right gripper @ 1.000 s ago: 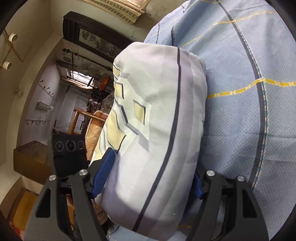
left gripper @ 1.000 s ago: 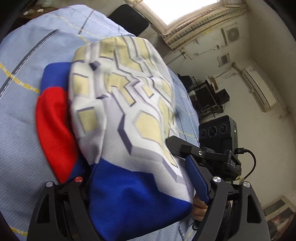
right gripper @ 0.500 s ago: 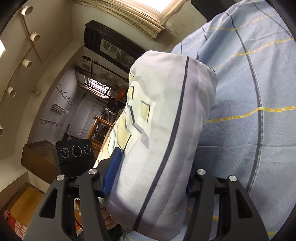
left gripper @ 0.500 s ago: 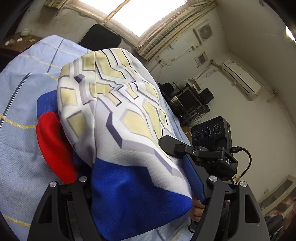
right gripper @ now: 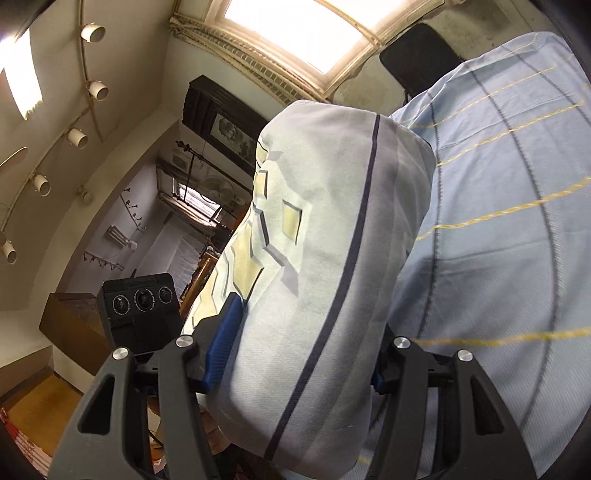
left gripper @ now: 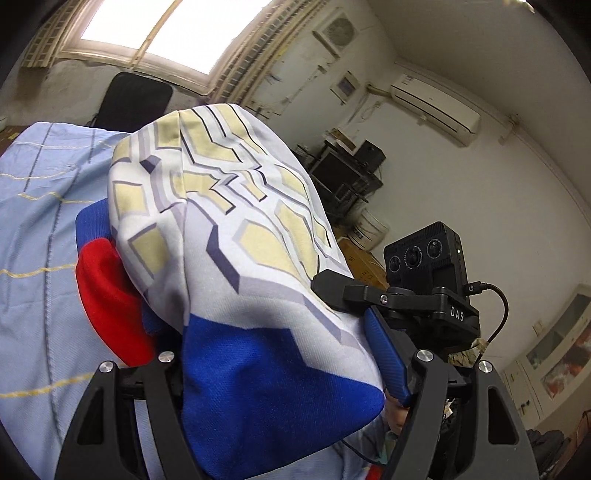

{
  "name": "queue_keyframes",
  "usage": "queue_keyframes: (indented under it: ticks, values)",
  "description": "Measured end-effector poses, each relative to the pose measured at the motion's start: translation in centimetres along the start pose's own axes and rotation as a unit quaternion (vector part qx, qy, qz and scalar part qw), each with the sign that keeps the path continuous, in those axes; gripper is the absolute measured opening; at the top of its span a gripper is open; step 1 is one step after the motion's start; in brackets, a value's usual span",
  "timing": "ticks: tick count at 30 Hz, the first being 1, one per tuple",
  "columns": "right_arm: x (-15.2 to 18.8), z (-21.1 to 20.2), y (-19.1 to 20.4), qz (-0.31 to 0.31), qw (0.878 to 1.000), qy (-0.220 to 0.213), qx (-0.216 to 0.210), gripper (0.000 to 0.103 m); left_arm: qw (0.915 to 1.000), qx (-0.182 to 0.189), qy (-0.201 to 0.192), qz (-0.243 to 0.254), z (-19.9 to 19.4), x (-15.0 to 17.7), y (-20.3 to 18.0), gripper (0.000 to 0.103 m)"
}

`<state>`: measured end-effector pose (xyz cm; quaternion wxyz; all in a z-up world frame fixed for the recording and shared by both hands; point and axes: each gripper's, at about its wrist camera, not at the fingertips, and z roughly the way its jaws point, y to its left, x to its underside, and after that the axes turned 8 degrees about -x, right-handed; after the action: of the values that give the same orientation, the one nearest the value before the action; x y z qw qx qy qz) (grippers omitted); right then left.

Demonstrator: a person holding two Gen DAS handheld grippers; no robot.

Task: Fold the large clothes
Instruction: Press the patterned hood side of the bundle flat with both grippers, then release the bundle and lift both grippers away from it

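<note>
Left wrist view shows the left gripper (left gripper: pixel 284 354) clamped on the thick folded white, yellow, blue and red patterned garment (left gripper: pixel 236 258) above the pale blue striped bedsheet (left gripper: pixel 33 221), while the right gripper (right gripper: pixel 295 354), having just narrowed, squeezes its other end.

Blown-out skylight (left gripper: pixel 147 35), fisheye-warped edges

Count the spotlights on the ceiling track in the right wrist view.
5 spotlights, spaced along the curved track from upper left down to the left edge. More may be hidden beyond the frame.
</note>
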<state>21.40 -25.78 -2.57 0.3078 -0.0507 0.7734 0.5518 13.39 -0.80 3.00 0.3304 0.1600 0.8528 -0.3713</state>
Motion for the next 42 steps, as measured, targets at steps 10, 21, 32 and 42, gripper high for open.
queue_keyframes:
  ticks: [10, 21, 32, 42]
  values:
    - [7.6, -10.9, 1.1, -0.01, 0.999, -0.036, 0.02, 0.057, 0.999, 0.003, 0.012, 0.044, 2.2, 5.4, -6.8, 0.075]
    - [8.1, -5.7, -4.7, 0.048, 0.999, -0.001, 0.021, 0.057, 0.9981, -0.038, 0.047, -0.009, 5.9, 5.4, 1.6, 0.075]
    - [8.4, 0.8, -10.9, 0.091, 0.991, 0.055, 0.086, 0.056, 0.9888, -0.064, 0.116, -0.068, 10.2, 6.2, 9.6, 0.081]
    - [8.1, -2.7, -7.8, 0.057, 0.99, -0.029, 0.127, 0.076, 0.9886, -0.125, 0.057, -0.061, 4.9, 6.2, 7.9, 0.082]
